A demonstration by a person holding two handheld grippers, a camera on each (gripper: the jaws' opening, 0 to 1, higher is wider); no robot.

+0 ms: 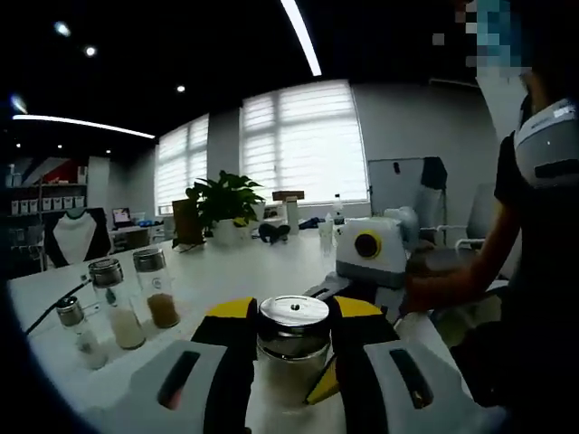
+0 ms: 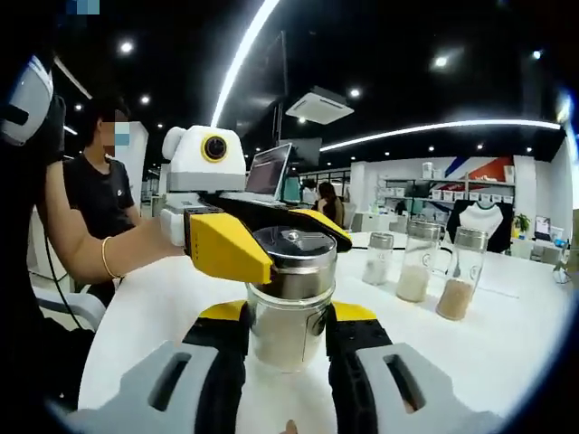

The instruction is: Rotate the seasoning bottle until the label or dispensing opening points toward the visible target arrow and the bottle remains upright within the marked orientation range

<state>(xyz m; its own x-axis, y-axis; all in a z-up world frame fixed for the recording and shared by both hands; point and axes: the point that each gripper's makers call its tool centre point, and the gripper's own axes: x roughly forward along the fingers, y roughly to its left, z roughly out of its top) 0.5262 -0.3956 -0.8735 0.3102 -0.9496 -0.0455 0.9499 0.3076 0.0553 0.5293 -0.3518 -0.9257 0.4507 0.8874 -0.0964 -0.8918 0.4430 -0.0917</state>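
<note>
Both grippers clamp seasoning bottle [image 2: 288, 312]: right gripper [image 2: 286, 339] on glass body, left gripper [image 2: 262, 237] on cap.

No legible text or labels anywhere

I count four seasoning bottles in all: one with a metal lid [image 2: 291, 298] between my grippers, and three more standing on the white table [image 2: 507, 334] — a small one [image 2: 378, 259], a middle one [image 2: 417, 262], and a brown-filled one [image 2: 459, 275]. Two grippers meet at it: left gripper [image 2: 237, 240], right gripper [image 2: 288, 348]. I see one potted plant [image 1: 223, 203].
</note>
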